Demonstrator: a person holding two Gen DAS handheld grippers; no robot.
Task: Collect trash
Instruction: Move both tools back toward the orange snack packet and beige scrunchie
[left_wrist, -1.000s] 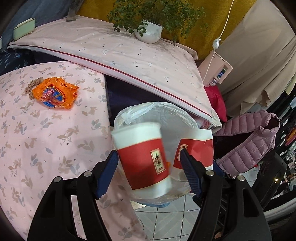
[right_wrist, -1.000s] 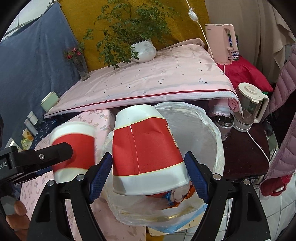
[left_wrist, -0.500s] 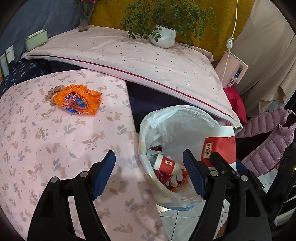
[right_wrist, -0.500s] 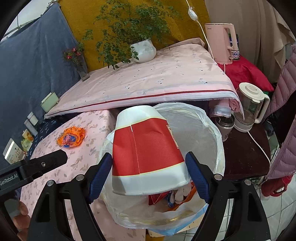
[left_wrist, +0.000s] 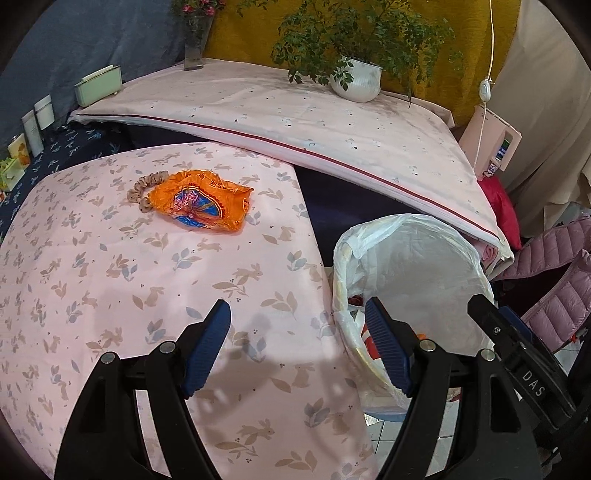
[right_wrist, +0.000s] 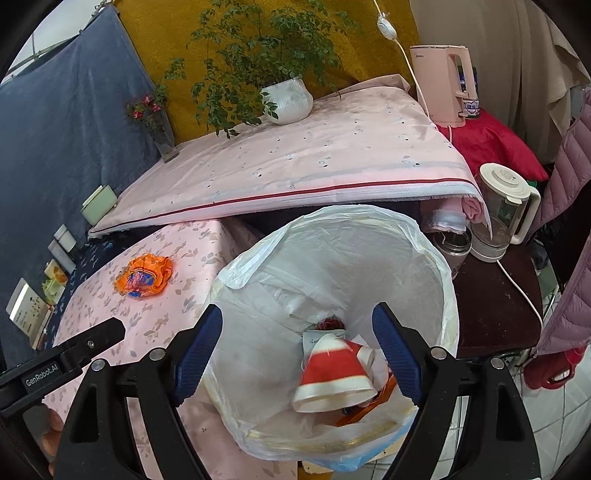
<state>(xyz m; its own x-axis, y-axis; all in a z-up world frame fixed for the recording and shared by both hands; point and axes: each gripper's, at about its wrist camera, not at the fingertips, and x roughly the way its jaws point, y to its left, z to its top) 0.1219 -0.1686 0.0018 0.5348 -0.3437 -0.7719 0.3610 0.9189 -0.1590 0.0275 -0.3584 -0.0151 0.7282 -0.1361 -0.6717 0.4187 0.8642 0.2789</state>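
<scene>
Beside the table edge, at 4 o'clock in the left wrist view: bin (left_wrist: 424, 266) lined with a white bag (right_wrist: 332, 258), mouth open upward.
Bin contents: red and white paper cup (right_wrist: 334, 373) lying tilted, mouth toward 7 o'clock, blurred; under and around it more red, white and orange scraps, too jumbled to tell apart.
Bin seen from the left wrist: only a sliver of red and white inside, at 5 o'clock, behind the blue pad.
Right gripper (right_wrist: 295, 350): directly over the bin mouth, jaws opening, wide apart; cup lower down between the fingers (right_wrist: 197, 347), clear of both pads, no contact.
Left gripper (left_wrist: 299, 347): above the pink leaf-print tablecloth (left_wrist: 110, 295), jaws spread wide, nothing between them, touching nothing; right-hand finger overlapping the bin rim in view.
Trash on the table: orange wrapper (left_wrist: 205, 201), crumpled, at 11 o'clock from the left gripper, well apart from it.
Beside the wrapper: beige scrunchie (left_wrist: 142, 188), touching its 9 o'clock edge.
Back shelf, 12 o'clock: white pot (left_wrist: 356, 81) holding a green plant; glass vase (left_wrist: 194, 48) with red flowers at 11 o'clock.
Right of the bin, 2 o'clock in the right wrist view: clear jug (right_wrist: 502, 214) with a white lid on a dark stand; pink kettle (right_wrist: 445, 83) farther back.
</scene>
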